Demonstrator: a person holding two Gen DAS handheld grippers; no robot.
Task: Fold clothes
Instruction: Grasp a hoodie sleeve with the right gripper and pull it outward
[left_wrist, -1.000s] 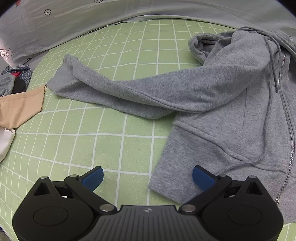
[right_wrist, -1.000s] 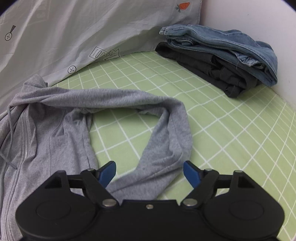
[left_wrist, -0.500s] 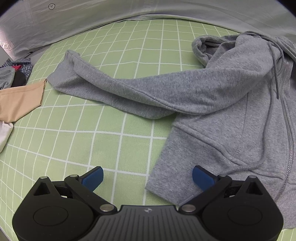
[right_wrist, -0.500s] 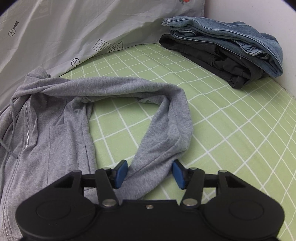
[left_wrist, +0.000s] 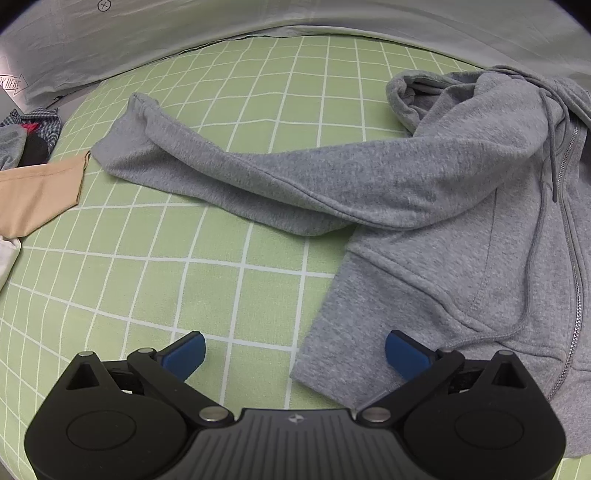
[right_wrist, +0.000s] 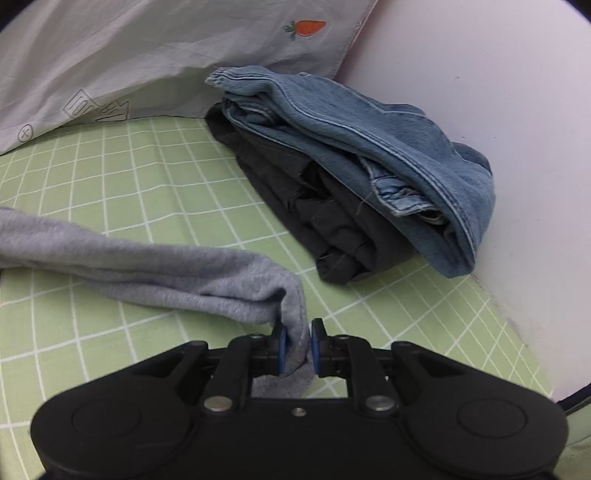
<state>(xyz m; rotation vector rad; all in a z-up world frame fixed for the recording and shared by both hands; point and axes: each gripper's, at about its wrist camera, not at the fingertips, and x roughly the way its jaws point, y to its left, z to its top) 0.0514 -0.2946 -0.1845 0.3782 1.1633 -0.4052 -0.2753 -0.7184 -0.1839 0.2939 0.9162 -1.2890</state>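
A grey zip hoodie (left_wrist: 461, 206) lies spread on a green checked bedsheet (left_wrist: 192, 291), one sleeve (left_wrist: 229, 177) stretched out to the left. My left gripper (left_wrist: 293, 352) hovers open over the hoodie's lower left hem corner, nothing between its blue pads. In the right wrist view the hoodie's other sleeve (right_wrist: 155, 269) runs from the left edge into my right gripper (right_wrist: 297, 345). Its jaws are closing and the blue pads press on the sleeve's cuff end, which is lifted off the sheet.
A folded pile of blue jeans (right_wrist: 351, 147) on dark trousers (right_wrist: 325, 221) sits by the white wall (right_wrist: 498, 110). A pale grey pillow (right_wrist: 129, 55) lies along the back. A beige garment (left_wrist: 33, 195) and other clothes (left_wrist: 29, 133) lie at the left.
My right gripper closed on the sleeve cuff and carried it to the right, toward the jeans pile, pulling the looped sleeve out straight. The left gripper stayed put and open.
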